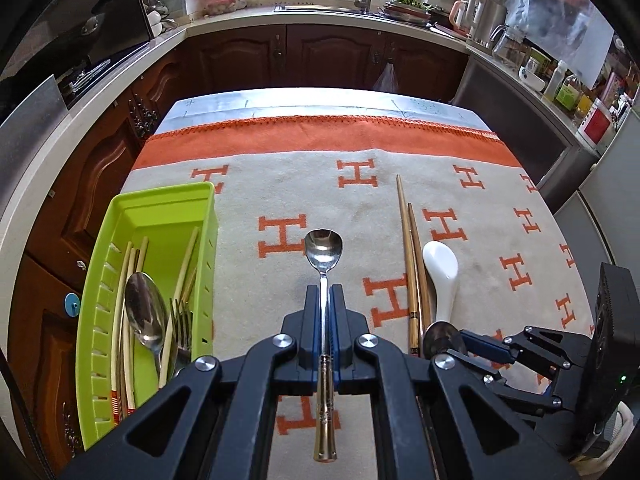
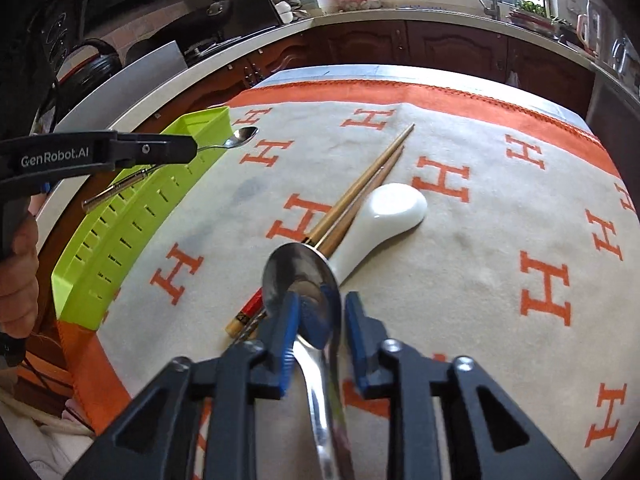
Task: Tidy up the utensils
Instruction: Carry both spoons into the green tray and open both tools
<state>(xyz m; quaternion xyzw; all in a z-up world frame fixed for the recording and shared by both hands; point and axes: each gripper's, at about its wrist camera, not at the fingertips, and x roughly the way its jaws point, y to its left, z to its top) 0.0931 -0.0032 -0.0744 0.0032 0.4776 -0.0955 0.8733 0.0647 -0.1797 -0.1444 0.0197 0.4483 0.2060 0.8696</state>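
My left gripper (image 1: 325, 294) is shut on a slim metal spoon (image 1: 323, 246) with a gold handle, held above the cloth beside the green tray (image 1: 168, 204). The tray holds chopsticks, a large spoon (image 1: 145, 312) and a fork (image 1: 182, 320). My right gripper (image 2: 318, 306) stands around a large metal spoon (image 2: 298, 276); the jaws are apart with a gap on the right side. A pair of brown chopsticks (image 2: 360, 188) and a white ceramic spoon (image 2: 394, 206) lie on the cloth ahead of it. The left gripper (image 2: 192, 148) shows in the right wrist view over the tray (image 2: 120, 240).
The table is covered by a cream cloth with orange H marks (image 1: 400, 152). Dark wooden cabinets (image 1: 332, 56) and a kitchen counter with a sink (image 1: 320, 10) surround it. A red-tipped chopstick end (image 2: 246, 312) lies near the right gripper.
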